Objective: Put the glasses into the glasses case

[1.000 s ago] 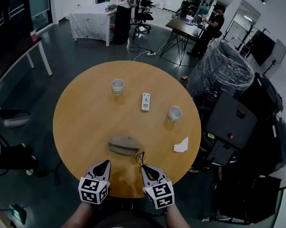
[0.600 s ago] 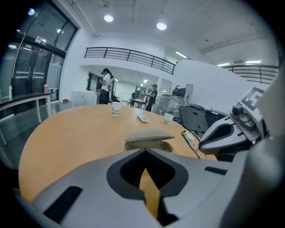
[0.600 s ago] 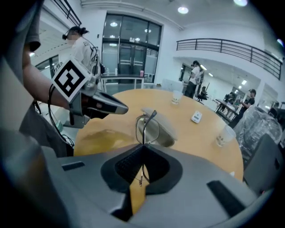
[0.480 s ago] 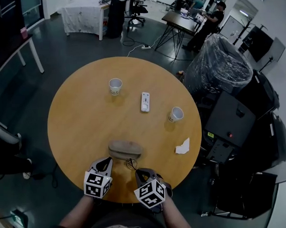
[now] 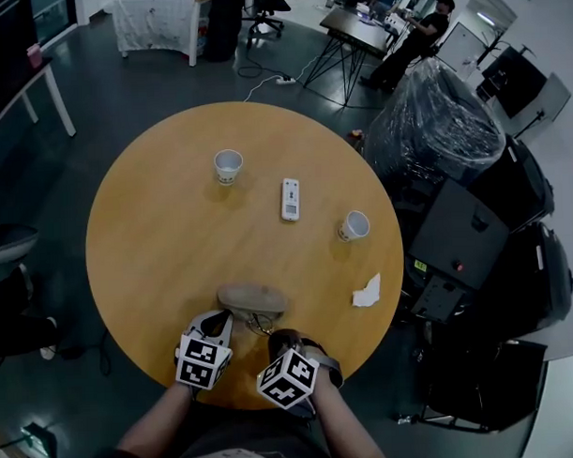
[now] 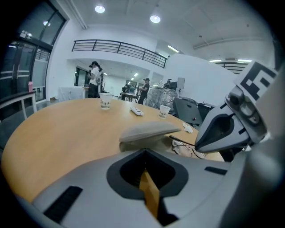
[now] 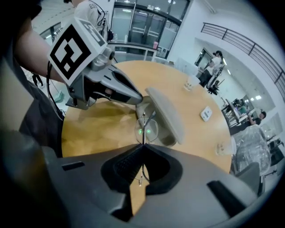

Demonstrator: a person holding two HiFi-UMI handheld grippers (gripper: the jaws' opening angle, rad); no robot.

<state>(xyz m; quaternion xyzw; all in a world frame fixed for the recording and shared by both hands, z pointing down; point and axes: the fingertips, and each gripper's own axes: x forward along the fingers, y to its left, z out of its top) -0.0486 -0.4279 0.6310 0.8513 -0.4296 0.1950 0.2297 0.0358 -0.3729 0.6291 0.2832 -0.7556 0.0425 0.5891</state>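
A grey glasses case (image 5: 252,299) lies near the front edge of the round wooden table (image 5: 164,228); in the right gripper view the case (image 7: 165,116) stands open with its lid raised. My right gripper (image 5: 270,334) is shut on the thin wire glasses (image 5: 262,322), and a lens (image 7: 146,130) hangs just before the case's opening. My left gripper (image 5: 217,319) is shut with nothing in it, its tip at the case's left end. In the left gripper view the case (image 6: 149,130) sits just ahead and the glasses (image 6: 192,148) hang to its right.
Two paper cups (image 5: 227,164) (image 5: 354,225), a white remote (image 5: 290,198) and a crumpled tissue (image 5: 367,292) lie further out on the table. A plastic-wrapped bin (image 5: 431,134) and black equipment stand to the right. People stand at desks far behind.
My right gripper has swung left with the glasses, up to the case. My left gripper has moved forward to the case's left end.
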